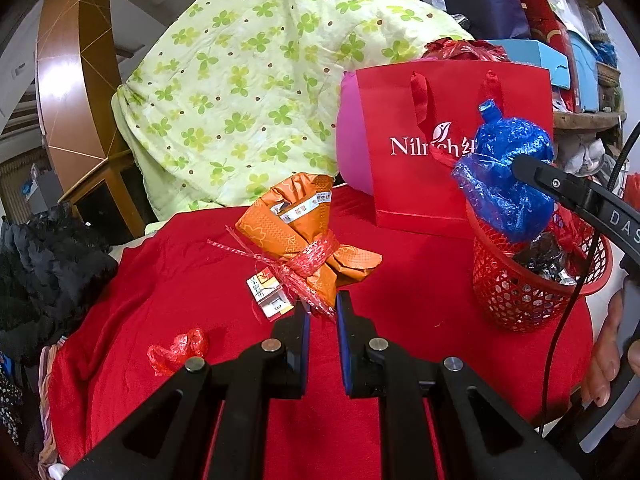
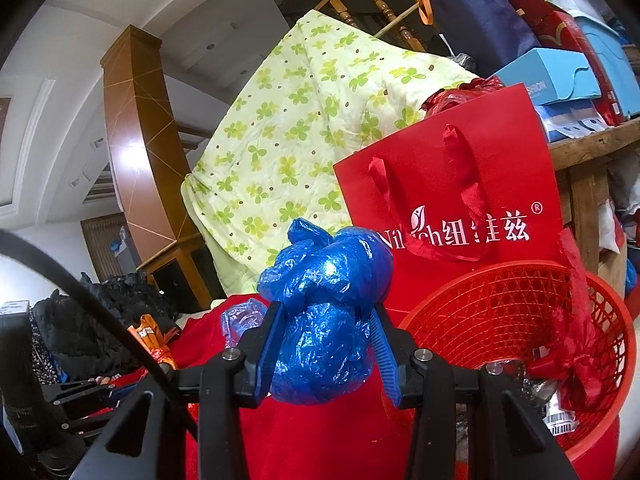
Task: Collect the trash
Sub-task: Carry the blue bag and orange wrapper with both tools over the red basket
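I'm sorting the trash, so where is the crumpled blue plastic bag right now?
The blue plastic bag is clamped in the right gripper, held just above the red mesh basket, in front of the red gift bag.

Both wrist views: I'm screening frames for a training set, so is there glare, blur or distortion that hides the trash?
Left wrist view: sharp; fisheye bends the brown wooden pillar; crumpled blue plastic bag clear over the red mesh basket. Right wrist view: small highlights on that bag, a bright sheen on the pillar, dark corners, nothing hidden.
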`<state>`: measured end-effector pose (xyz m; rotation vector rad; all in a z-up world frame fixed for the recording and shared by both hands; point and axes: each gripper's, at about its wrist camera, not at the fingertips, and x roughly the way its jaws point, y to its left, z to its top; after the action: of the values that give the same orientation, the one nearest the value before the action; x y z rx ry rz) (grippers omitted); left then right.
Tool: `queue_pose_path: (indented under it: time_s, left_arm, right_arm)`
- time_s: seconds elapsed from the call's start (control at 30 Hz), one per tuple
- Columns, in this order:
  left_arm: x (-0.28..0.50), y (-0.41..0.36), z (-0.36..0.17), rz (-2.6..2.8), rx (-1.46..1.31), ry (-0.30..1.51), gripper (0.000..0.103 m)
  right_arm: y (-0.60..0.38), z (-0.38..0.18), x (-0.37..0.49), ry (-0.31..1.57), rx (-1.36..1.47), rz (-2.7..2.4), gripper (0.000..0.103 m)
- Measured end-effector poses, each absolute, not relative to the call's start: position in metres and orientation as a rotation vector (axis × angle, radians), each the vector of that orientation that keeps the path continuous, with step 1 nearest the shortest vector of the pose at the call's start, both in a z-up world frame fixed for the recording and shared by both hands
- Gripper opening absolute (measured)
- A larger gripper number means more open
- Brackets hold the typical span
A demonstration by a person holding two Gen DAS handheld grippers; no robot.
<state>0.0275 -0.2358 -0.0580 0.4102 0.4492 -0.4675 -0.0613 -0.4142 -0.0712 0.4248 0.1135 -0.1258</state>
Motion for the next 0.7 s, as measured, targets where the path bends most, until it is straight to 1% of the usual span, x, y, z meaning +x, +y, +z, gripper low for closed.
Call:
queue_pose_path:
  time_s: [0.7]
  left_arm:
    - [0.02, -0.257, -0.054, -0.514, 0.45, 0.435, 0.013]
  right_arm:
    - [-0.417, -0.072, -0.082, 0.086, 0.459, -0.155, 0.046]
